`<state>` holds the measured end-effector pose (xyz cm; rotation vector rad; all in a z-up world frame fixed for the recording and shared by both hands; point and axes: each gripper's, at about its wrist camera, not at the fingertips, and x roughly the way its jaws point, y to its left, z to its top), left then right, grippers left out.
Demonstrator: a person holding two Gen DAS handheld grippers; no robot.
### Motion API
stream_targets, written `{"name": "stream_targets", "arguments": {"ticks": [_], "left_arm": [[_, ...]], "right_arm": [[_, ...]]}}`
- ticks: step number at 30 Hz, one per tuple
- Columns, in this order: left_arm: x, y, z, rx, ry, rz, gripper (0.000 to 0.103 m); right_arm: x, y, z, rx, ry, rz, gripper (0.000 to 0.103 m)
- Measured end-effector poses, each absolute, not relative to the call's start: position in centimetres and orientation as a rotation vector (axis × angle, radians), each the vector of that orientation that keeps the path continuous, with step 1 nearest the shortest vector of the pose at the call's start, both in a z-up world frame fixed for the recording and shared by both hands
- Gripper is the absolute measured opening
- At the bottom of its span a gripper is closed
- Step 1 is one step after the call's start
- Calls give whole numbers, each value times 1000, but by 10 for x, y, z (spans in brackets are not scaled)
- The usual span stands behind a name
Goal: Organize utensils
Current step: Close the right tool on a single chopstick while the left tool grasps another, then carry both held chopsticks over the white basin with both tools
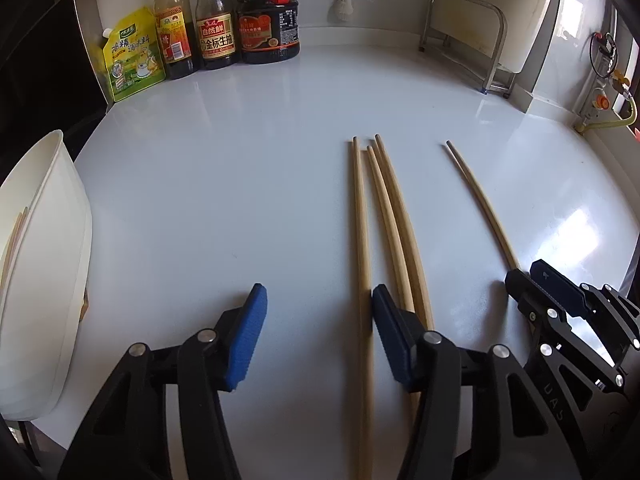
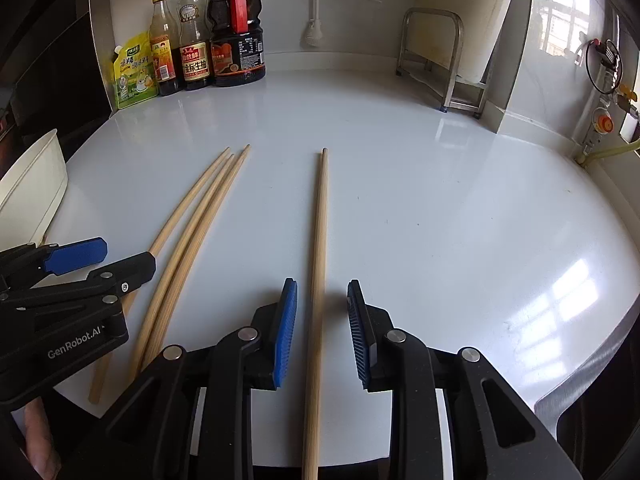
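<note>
1. Step in hand, as I read it: picking up loose chopsticks off the white worktop (image 2: 400, 184) to stow in the white container (image 1: 52, 264) at far left. Container already has a couple of pale sticks inside, seen faintly through its wall.
2. Right gripper (image 2: 322, 332): blue pads spread, straddling the lone chopstick (image 2: 320, 240), which runs lengthwise betw. them. Gap visible both sides, so no pinch yet.
3. Left gripper (image 1: 318, 336): also spread, nothing clamped. Leftmost stick of the three-chopstick bunch (image 1: 384, 220) lies just inside its right pad; other two pass under/outside that pad. Touching or not: can't tell.
4. All 4 sticks flat on worktop, roughly parallel, tips pointing toward back wall. Lone one sits well apart from the bunch, to its right.
5. Next move (judgement): right closes squarely on the lone stick, lifts, carries left to container. Thin round stick on glossy top, so it may roll or pivot if gripped off-centre.
6. In the way: left gripper and the bunch lie betw. the right gripper and container, so the carry needs to go over them, or hand off.
7. Surrounds: yellow-green seasoning pouch (image 2: 134, 72), three sauce bottles (image 2: 208, 40) at back left; metal rack (image 2: 444, 60) back right. All well clear of the work.
</note>
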<state>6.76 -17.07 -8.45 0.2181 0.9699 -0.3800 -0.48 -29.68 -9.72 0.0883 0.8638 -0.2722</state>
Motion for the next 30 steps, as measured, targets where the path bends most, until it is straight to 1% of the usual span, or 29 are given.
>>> {"name": "stream_targets", "arguments": {"ticks": [1,2,4,5,6,7,8,10,20,30], "left_arm": [[68,-171,-84,218,969,-381,43],[68,-171,-84,217,968,-384,39],[67,-171,-84,217,970,-391,24],[66,-172,-84,218,972,-395,21],[65,-173,-84,218,974,-399,15],[65,-173,-84,219,976,-404,10],[64,-173,-84,220,977,-407,9],[63,-173,-84,220,977,-411,7],[59,-158,-77,159,1004,-430,7],[47,-116,-27,63,914,-440,7]], "right_arm": [[-5,-297,-97,88,863,-270,25],[-4,-297,-97,88,862,-269,25],[-4,-297,-97,92,863,-262,23],[-3,-296,-97,90,863,-257,21],[-3,-294,-96,85,863,-252,17],[-3,-293,-96,79,863,-246,11],[-2,-291,-96,70,864,-245,7],[-2,-289,-97,69,861,-245,7],[-9,-298,-85,213,839,-202,6],[-15,-277,-48,255,766,-156,6]]}}
